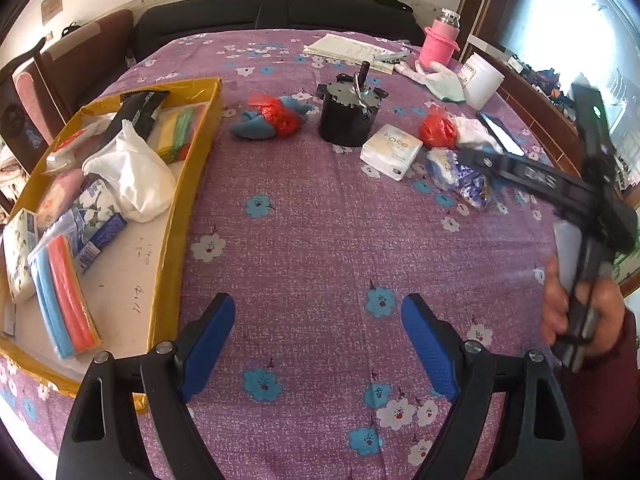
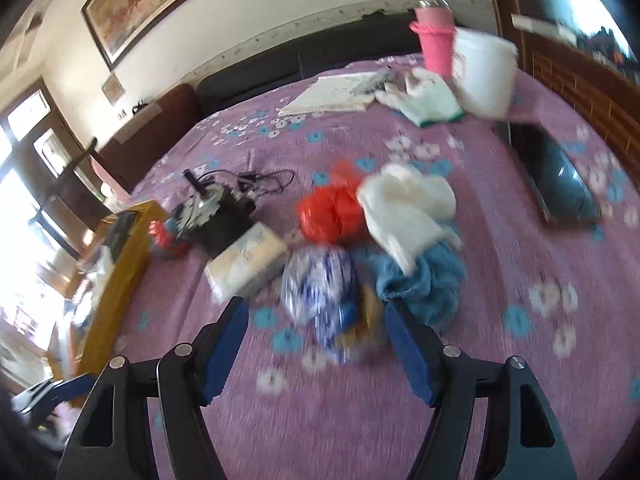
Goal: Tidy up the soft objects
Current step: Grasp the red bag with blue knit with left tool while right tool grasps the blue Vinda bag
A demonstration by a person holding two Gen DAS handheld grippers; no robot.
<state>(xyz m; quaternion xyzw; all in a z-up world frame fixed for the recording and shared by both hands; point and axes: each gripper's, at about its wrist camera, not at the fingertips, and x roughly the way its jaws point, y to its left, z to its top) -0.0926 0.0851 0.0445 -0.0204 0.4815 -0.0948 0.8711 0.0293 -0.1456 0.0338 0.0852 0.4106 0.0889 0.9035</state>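
Observation:
My left gripper (image 1: 318, 314) is open and empty above the purple flowered cloth, just right of the yellow box (image 1: 200, 128), which holds several soft packs and a white cloth (image 1: 132, 172). My right gripper (image 2: 316, 322) is open and empty, just in front of a blue-white plastic bag (image 2: 320, 284), which also shows in the left wrist view (image 1: 456, 176). Around the bag lie a tissue pack (image 2: 248, 264), a red bag (image 2: 332, 208), a white cloth (image 2: 404, 208) and a blue cloth (image 2: 420, 280). A blue and red bundle (image 1: 272, 118) lies near the box.
A black motor (image 1: 348, 112) stands mid-table. A pink bottle (image 1: 440, 40), a white tub (image 1: 482, 78), papers (image 1: 348, 48), a glove (image 1: 436, 78) and a phone (image 2: 556, 180) are at the far right. The right view is blurred.

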